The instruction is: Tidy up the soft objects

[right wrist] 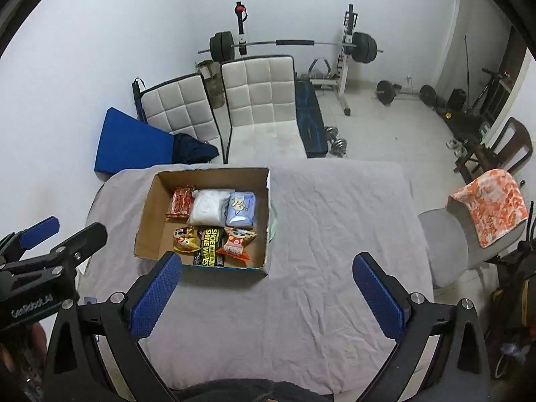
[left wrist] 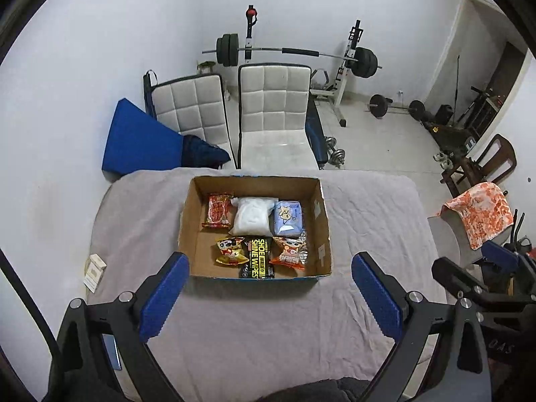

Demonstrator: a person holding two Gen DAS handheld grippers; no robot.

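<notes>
Both tools held low over the near edge of the table, which is covered in a grey cloth. Left tool: jaws spread wide, nothing between the pads. Right tool: same, wide open and empty. The soft objects all sit inside the cardboard box, in two rows. Back row, left to right: red packet, white bag, blue tissue pack. Front row: yellow snack bag, black shoe wipes pack, orange snack bag. The packs touch their neighbours; bare cardboard remains along the box's left side. Key relation: the box lies straight ahead of the left tool, centred between its fingers, whereas from the right tool it lies ahead and off to the left. Left tool is therefore the nearer one for any reach into the box. The wipes pack's long axis runs toward the tools. A small white carton sits on the table's left edge, outside the box. Judgement: sorting appears largely complete; no soft object is visible loose on the cloth.
</notes>
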